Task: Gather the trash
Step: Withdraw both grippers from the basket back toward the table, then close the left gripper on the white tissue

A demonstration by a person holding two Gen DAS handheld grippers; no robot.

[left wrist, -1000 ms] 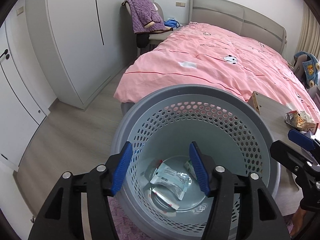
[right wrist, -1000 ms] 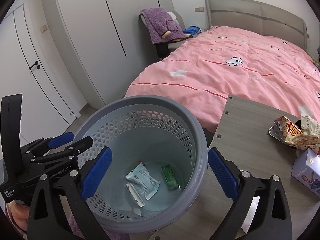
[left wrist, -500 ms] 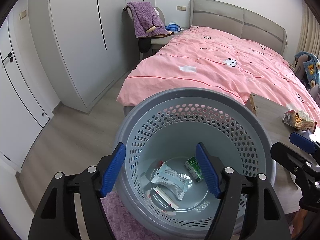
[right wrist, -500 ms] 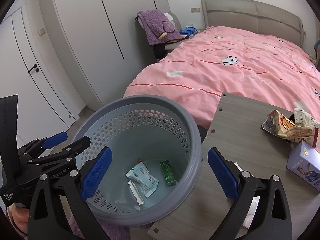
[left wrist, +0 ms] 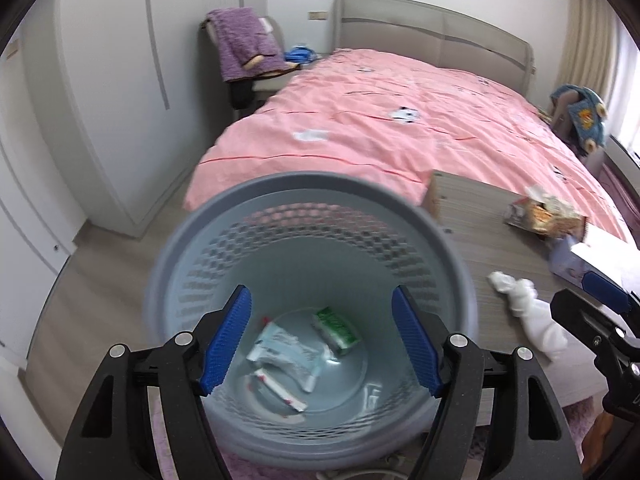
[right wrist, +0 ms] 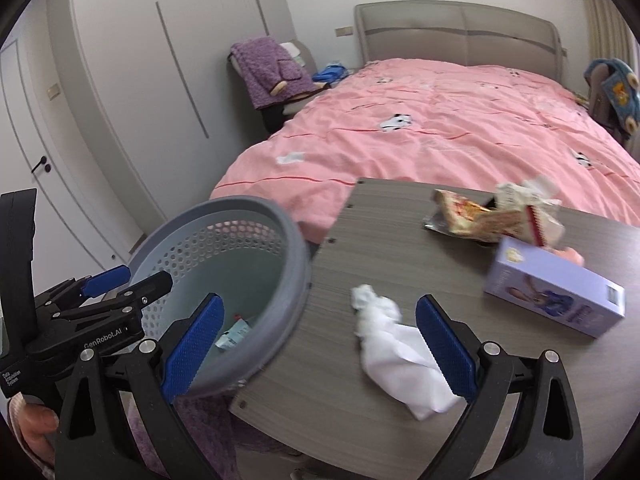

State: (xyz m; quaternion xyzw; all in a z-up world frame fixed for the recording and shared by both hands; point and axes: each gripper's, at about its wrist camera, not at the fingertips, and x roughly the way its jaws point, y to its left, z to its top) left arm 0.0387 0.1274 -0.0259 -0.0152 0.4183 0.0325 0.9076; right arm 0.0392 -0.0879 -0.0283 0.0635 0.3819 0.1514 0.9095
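Observation:
A grey perforated basket (left wrist: 312,184) stands beside a low wooden table (right wrist: 380,240). On its floor lie a white-teal wrapper (left wrist: 284,350), a green packet (left wrist: 336,326) and a red-white strip (left wrist: 280,390). My left gripper (left wrist: 320,320) hangs open above the basket with nothing between its blue pads. My right gripper (right wrist: 318,320) is open over the table's near left corner. A crumpled white tissue (right wrist: 396,344) lies just inside its right finger, not gripped. A torn snack bag (right wrist: 480,216) rests farther back on the table. The left gripper (right wrist: 120,284) shows at the basket's left side.
A purple tissue box (right wrist: 552,292) lies on the table's right part. Behind the table stretches a bed with a pink quilt (right wrist: 440,132). White wardrobes (left wrist: 100,80) line the left wall, and a chair with a purple blanket (left wrist: 244,44) stands by the headboard.
My right gripper has swung right, from over the basket to over the table, bringing the white tissue into view. My left gripper's jaws have widened and it has drifted right over the basket.

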